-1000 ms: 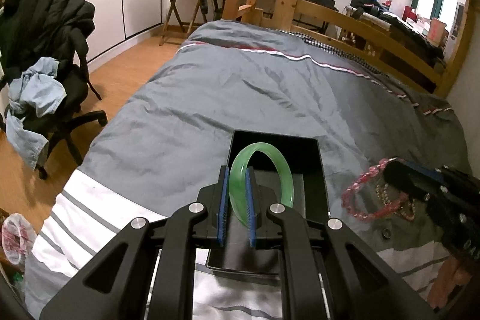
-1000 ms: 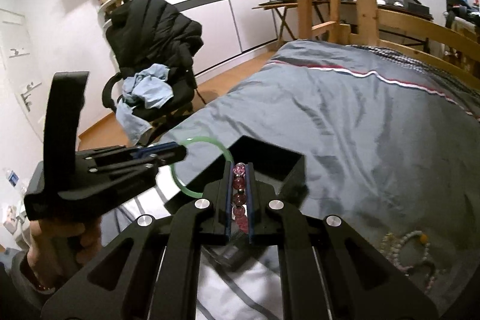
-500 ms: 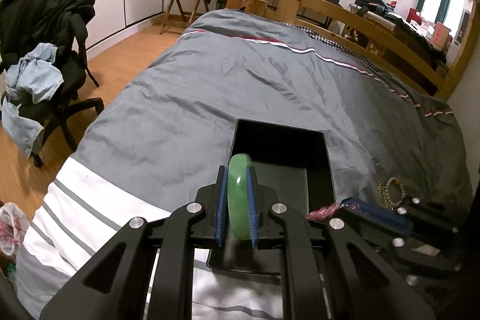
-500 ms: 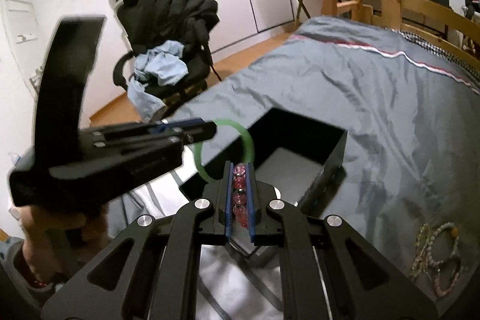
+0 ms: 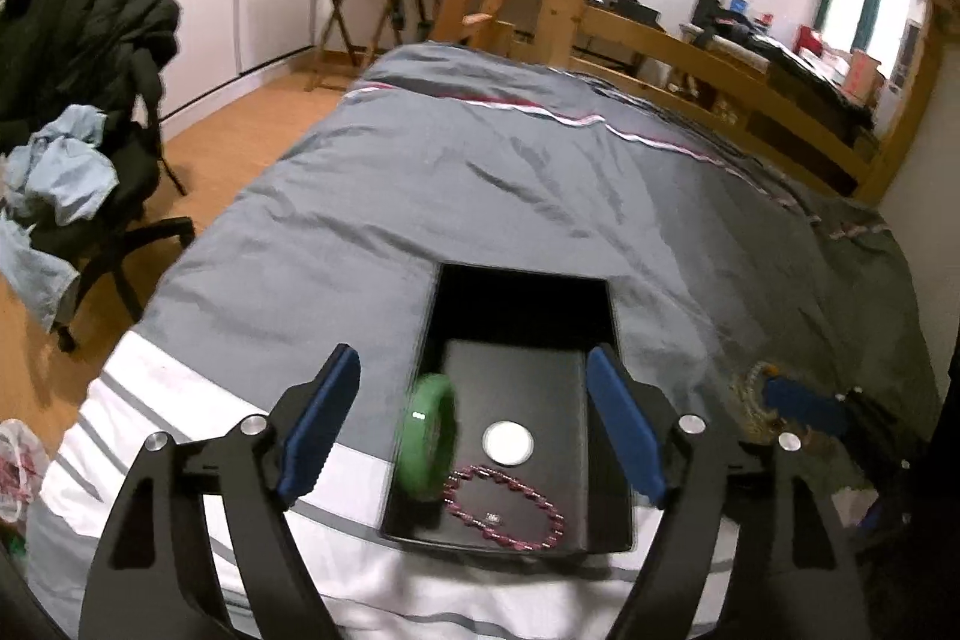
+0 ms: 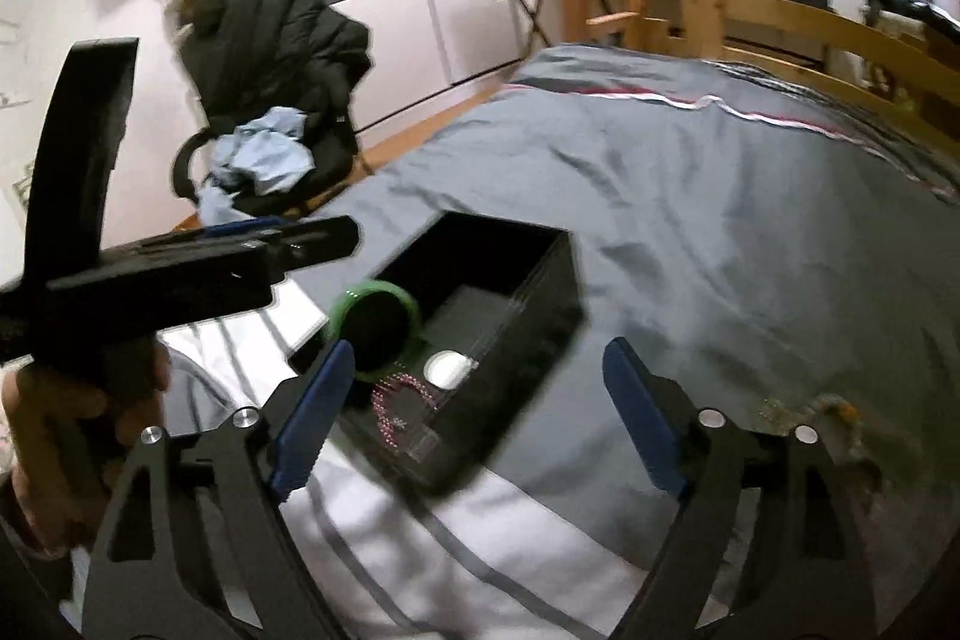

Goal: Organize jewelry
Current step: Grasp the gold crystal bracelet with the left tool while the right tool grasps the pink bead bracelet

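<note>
1. Grey duvet [image 5: 540,196] with a white band near me covers the bed; everything for this job lies on it.
2. Black box [image 5: 621,460] sits open on the duvet just ahead of both my tools, a round white disc [image 5: 509,443] on its floor.
3. My left hand-held gripper [image 5: 468,430] is opening, nothing pressed by its blue pads; the green bangle [image 5: 427,451] hangs blurred between them, at the box's left wall.
4. My right hand-held gripper [image 6: 474,418] is opening too, empty, over the box's near end.
5. That bangle looks rigid, smooth and likely brittle and slippery; I would pinch it across the band, gently.
6. Pink bead bracelet [image 5: 510,508] lies on the box floor, near end. It is light and floppy; I would take one small stretch of beads.
7. More beaded pieces [image 6: 834,409] lie on the duvet right of the box, too blurred to tell apart.
</note>
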`<action>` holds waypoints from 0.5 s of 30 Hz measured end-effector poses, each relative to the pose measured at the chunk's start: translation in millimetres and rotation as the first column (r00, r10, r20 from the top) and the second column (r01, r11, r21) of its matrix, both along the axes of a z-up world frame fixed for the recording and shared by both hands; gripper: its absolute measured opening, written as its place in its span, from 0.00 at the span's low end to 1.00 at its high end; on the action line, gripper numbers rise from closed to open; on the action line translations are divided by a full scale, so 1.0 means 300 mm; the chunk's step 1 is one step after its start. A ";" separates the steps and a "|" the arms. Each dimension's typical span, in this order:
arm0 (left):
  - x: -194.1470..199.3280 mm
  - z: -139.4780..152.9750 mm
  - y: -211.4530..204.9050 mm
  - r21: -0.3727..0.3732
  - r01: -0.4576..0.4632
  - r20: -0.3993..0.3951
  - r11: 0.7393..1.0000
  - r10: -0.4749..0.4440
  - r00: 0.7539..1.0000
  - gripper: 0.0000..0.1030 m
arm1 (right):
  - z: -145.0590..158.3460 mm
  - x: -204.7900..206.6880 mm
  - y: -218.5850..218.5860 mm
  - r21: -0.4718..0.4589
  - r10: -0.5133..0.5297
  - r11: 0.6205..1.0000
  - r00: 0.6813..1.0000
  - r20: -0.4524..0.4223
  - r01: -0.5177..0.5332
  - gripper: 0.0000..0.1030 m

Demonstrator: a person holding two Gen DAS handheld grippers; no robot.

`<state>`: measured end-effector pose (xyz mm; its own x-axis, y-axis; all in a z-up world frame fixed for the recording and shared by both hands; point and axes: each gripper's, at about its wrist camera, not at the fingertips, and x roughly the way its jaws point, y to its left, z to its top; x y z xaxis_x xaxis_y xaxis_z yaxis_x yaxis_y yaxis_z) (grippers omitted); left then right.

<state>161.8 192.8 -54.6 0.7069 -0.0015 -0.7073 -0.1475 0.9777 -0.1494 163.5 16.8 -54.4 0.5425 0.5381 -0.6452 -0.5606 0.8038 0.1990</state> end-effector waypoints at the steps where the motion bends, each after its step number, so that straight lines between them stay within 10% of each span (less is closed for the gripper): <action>1: 0.003 0.000 -0.023 0.017 0.017 -0.005 1.000 -0.017 1.000 0.75 | -0.004 -0.006 -0.034 -0.010 -0.021 1.000 1.000 0.002 0.021 0.87; 15: 0.004 -0.014 -0.346 -0.031 0.198 -0.021 0.980 -0.199 0.980 0.85 | -0.027 -0.064 -0.493 -0.037 -0.243 0.970 0.970 -0.030 0.242 0.88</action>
